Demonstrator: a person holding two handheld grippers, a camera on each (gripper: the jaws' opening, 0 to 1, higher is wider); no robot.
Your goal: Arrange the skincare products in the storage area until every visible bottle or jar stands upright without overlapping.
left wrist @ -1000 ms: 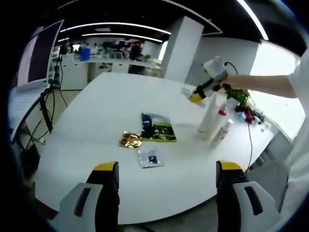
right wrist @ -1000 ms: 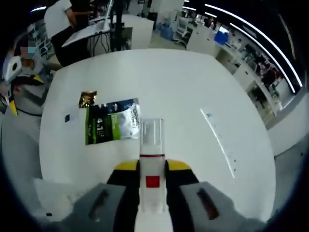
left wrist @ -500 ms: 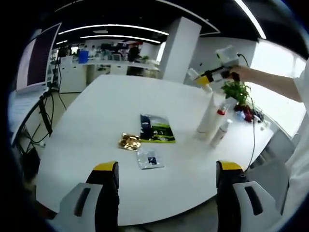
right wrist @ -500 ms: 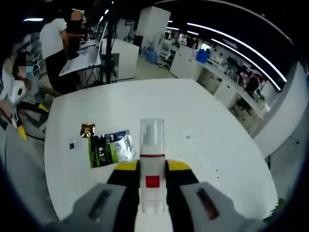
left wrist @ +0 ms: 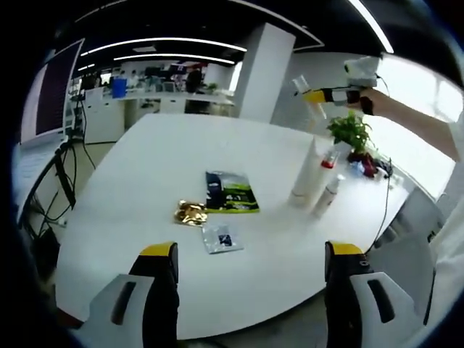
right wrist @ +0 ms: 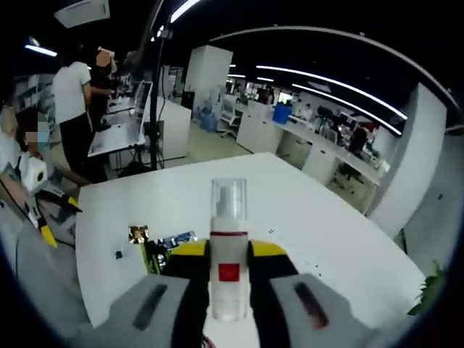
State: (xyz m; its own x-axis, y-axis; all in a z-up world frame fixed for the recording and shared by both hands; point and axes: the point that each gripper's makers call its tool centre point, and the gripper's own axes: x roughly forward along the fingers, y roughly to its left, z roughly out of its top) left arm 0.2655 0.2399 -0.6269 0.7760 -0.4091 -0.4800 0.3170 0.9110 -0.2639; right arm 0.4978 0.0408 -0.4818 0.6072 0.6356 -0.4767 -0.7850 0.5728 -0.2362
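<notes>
While the right gripper (right wrist: 229, 272) is clamped on a pump bottle (right wrist: 228, 250) — upright between its jaws, above the white table (right wrist: 304, 225) — the left gripper (left wrist: 250, 290) stands wide apart, holding nothing. Two bottles (left wrist: 313, 181) rest well ahead, near the table's far edge.

My left view looks across the white table (left wrist: 167, 167) from its near edge; my right view faces it from above (same table, opposite side).

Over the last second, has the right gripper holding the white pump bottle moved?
Yes. The right gripper with the white pump bottle rose, from beside the tall white tube to above it.
</notes>
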